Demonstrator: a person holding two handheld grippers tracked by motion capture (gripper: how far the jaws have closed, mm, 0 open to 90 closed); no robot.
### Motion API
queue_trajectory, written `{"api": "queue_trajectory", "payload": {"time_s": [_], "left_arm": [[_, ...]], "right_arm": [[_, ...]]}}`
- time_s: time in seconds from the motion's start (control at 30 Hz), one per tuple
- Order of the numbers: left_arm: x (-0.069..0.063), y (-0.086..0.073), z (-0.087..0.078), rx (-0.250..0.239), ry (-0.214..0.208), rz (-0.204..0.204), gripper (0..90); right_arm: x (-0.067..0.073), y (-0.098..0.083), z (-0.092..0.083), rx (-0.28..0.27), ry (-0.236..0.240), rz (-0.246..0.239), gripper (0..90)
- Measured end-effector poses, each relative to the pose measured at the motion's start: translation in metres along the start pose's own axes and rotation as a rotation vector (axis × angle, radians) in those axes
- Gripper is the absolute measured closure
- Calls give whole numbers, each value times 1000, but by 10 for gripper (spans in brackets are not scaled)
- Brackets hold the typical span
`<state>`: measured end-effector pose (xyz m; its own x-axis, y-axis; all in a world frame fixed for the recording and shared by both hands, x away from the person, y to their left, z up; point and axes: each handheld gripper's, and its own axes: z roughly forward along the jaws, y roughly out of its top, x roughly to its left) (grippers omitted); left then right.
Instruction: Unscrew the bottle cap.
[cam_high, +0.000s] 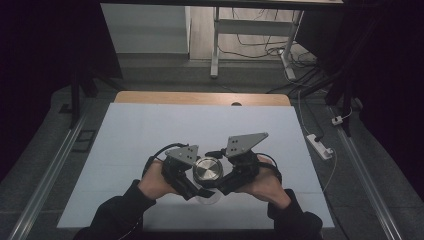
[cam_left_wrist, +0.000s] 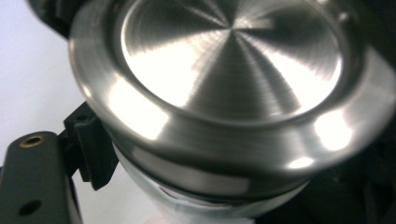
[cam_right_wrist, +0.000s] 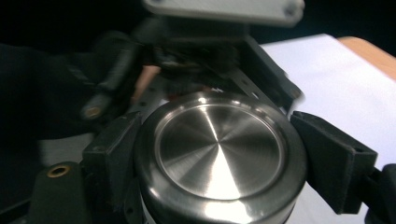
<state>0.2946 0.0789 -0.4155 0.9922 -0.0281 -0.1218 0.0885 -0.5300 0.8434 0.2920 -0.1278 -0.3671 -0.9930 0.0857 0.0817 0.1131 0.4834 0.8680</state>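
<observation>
The steel lid (cam_high: 208, 169), seated on a container, is held low at the near middle of the white worktop (cam_high: 150, 135). It is clamped between the jaws of the right tongs (cam_right_wrist: 219, 158). The left tongs (cam_left_wrist: 187, 186) are pressed against its side; their state cannot be told.

Steel cap (cam_high: 207, 170): silver, brushed radial streaks, white glare patches. Left claw (cam_high: 192, 186), right claw (cam_high: 220, 186): black, grey top plates. Desk (cam_high: 150, 135): white sheet, tan wood strip at far edge. Sleeves (cam_high: 115, 215): black. Floor (cam_high: 50, 150): grey.
</observation>
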Motion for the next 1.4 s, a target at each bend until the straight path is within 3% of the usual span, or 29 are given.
{"api": "queue_trajectory", "payload": {"time_s": [0.03, 0.13, 0.23, 0.33, 0.37, 0.57, 0.6, 0.67, 0.73, 0.9, 1.1, 1.4], "left_arm": [[0, 0, 0, 0, 0, 0, 157], [-2, 0, 2, -8, -54, 30, 157], [-3, -1, 3, -8, -91, 55, 157], [-4, -2, 3, -15, -134, 81, 157], [-5, -2, 3, -18, -132, 80, 157], [-2, -1, 0, -14, -79, 51, 157], [0, -3, 0, -7, -51, 35, 157], [1, -4, 0, -6, -42, 26, 157], [4, -5, 0, 15, -3, 8, 157], [7, -7, 0, 29, 34, -10, 157], [11, -11, -2, 40, 71, -25, 157], [18, -18, -6, 56, 153, -45, 157]], "right_arm": [[0, 0, 0, 0, 0, 0, 197], [0, 0, -2, -21, 99, -14, 199], [0, 0, -3, -32, 123, -13, 200], [-5, -2, -6, -90, 211, 4, 200], [-6, -2, -7, -98, 217, 9, 200], [-9, -3, -9, -105, 158, 13, 200], [-9, -3, -8, -99, 121, -1, 200], [-8, -3, -7, -98, 96, -6, 199], [-7, -3, -6, -98, 55, -9, 200], [-10, -4, -10, -126, -9, 3, 199], [-14, -4, -18, -169, -51, 30, 200], [-14, -7, -18, -149, -84, 30, 200]]}}
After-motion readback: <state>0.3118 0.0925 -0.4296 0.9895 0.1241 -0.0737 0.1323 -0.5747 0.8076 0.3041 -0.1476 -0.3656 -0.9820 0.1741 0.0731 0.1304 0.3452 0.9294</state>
